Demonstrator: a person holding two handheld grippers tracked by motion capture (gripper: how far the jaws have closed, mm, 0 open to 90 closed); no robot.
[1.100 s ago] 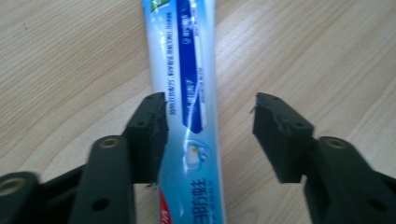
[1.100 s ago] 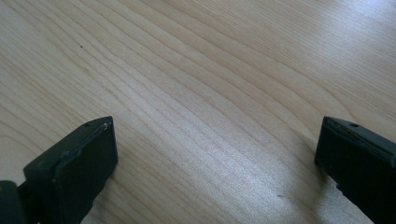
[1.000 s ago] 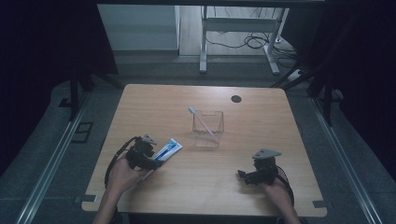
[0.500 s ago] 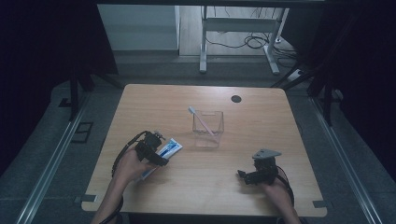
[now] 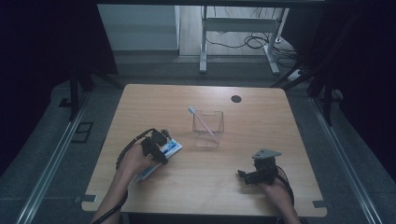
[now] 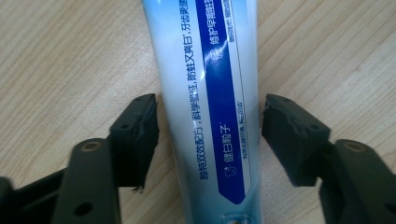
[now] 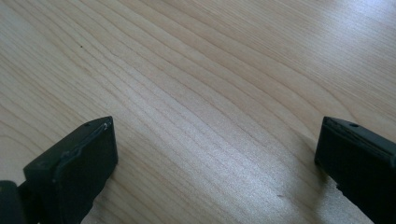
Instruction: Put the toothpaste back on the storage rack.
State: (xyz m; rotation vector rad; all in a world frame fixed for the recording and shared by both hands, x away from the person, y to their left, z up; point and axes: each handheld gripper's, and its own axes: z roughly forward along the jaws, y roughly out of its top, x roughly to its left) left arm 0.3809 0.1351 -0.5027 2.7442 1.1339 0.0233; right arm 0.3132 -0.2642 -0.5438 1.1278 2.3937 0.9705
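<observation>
A white and blue toothpaste tube [image 5: 171,149] [image 6: 210,84] lies flat on the wooden table [image 5: 261,121] at the front left. My left gripper [image 5: 158,145] [image 6: 210,123] is low over the tube and open, one jaw on each side of its body; the right jaw stands a little off it. A person's hand covers the tube's near end in the high view. My right gripper [image 5: 243,176] [image 7: 215,144] rests at the front right, open, with bare wood between its jaws.
A clear square container [image 5: 208,129] stands mid-table with a pink toothbrush [image 5: 201,120] leaning in it. A black round cap [image 5: 236,99] sits in the tabletop at the back. A desk frame and cables stand on the floor beyond the table.
My left gripper has moved right along the toothpaste tube and now straddles it. The right gripper and the container have not moved.
</observation>
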